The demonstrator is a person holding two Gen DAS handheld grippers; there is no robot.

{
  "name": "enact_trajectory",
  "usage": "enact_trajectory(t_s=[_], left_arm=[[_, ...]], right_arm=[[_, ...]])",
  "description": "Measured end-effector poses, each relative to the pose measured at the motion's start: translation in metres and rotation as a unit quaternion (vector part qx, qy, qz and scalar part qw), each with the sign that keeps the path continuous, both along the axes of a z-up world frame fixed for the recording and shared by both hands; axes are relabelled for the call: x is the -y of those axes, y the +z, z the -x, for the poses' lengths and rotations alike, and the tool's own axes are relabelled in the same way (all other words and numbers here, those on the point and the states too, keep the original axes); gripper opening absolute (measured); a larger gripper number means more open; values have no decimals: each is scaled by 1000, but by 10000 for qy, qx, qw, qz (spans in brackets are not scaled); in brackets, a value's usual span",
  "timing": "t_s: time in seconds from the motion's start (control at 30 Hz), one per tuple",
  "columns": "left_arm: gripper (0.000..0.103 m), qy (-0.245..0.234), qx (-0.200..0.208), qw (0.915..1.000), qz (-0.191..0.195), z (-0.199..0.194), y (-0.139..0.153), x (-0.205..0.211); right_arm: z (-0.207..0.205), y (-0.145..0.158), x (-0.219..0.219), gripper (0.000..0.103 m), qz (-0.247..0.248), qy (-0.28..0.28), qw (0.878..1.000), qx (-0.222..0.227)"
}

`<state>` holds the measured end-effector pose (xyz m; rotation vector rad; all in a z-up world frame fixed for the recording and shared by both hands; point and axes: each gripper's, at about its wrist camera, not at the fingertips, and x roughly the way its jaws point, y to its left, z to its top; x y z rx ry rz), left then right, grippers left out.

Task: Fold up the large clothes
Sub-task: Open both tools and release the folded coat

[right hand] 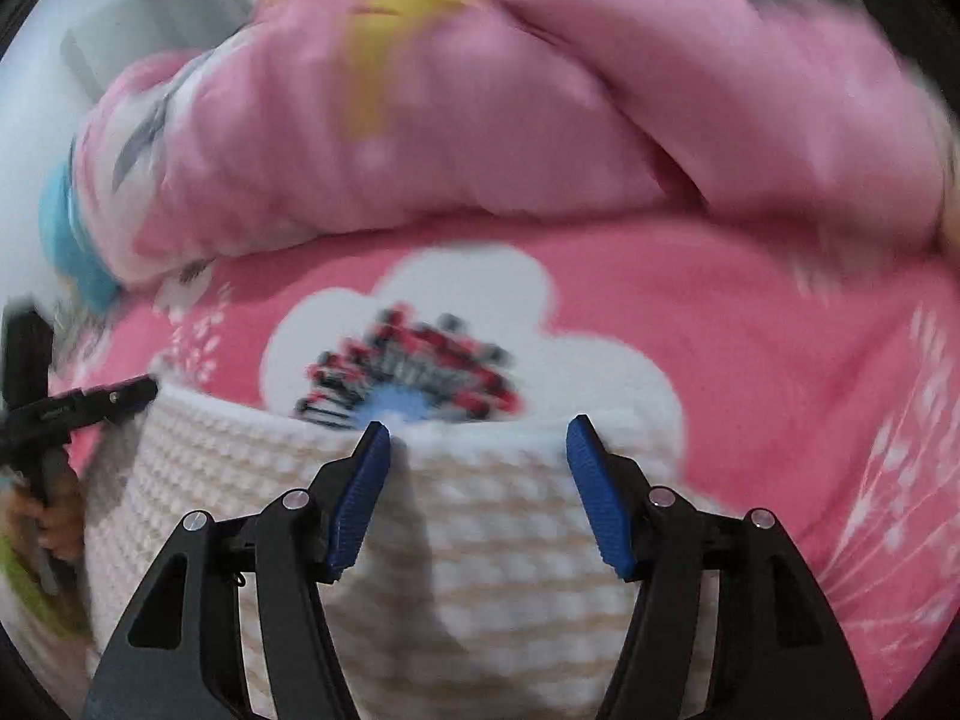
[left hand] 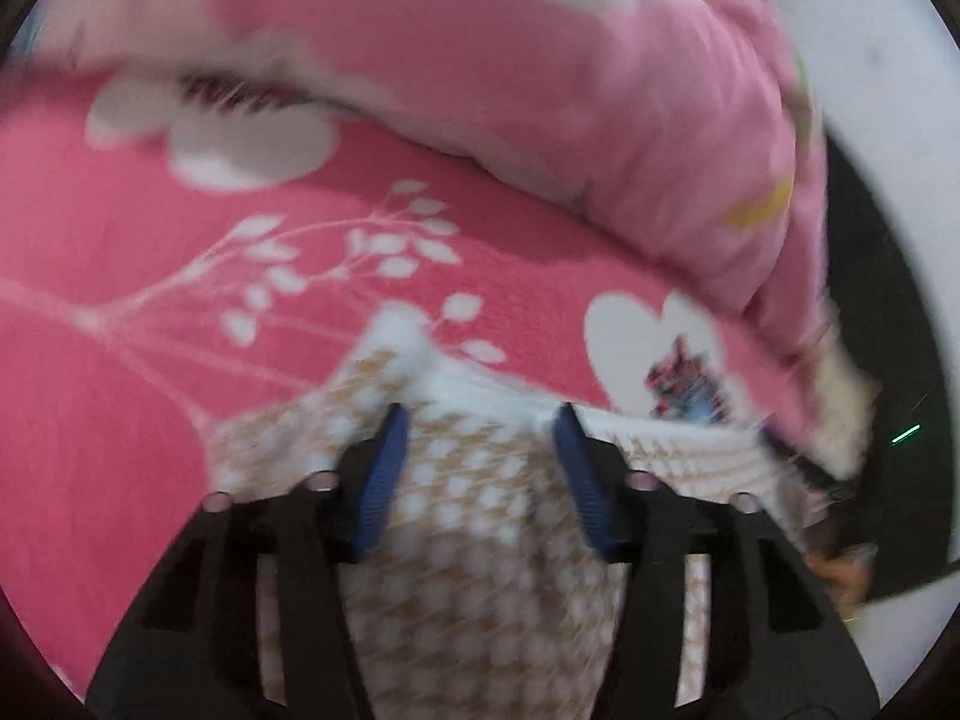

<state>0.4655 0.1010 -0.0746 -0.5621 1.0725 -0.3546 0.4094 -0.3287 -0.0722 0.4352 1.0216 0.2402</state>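
In the left wrist view we see the left hand-held gripper (left hand: 480, 414) at the bottom of the frame, its blue pads spread apart above a tan-and-white checked garment (left hand: 474, 552). The cloth lies under and between the jaws; the pads do not press on it. The garment rests on a deep pink bed cover (left hand: 120, 300) printed with white leaves and clouds. A paler pink quilt (left hand: 630, 120) is bunched across the upper right. Only this view shows the garment's raised corner at centre, just beyond the pad tips.

In the right wrist view the right hand-held gripper (right hand: 477, 426) is likewise spread, its pads clear of the same garment (right hand: 480, 528), which fills the lower centre. Its far edge runs straight across just past the pad tips. This view alone shows the other gripper (right hand: 90, 405) at the left edge, by the garment's left corner, with fingers (right hand: 57, 528) wrapped round its handle below. The quilt (right hand: 480, 138) fills the top.
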Motion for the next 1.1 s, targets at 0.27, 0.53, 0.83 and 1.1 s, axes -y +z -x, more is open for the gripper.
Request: enact_trajectory(t_s=[0.27,0.53,0.83,1.1], left_arm=[[48,486,558,9963,-442,63,58,-43],[50,-276,1223,9770,-1726,161,73,28],[50,-56,1351,9660,-2203,219,53,21],[58,-604,1195,9428,-3054,243,5,77]], right_arm=[[77,53,54,36,277,-903,9953,195],[152,60,-68,45,1639,489,9829,683],[199,51,-85,49,1967,208,9791,482],[215,-14,-154,51,2455,889,9626,718]])
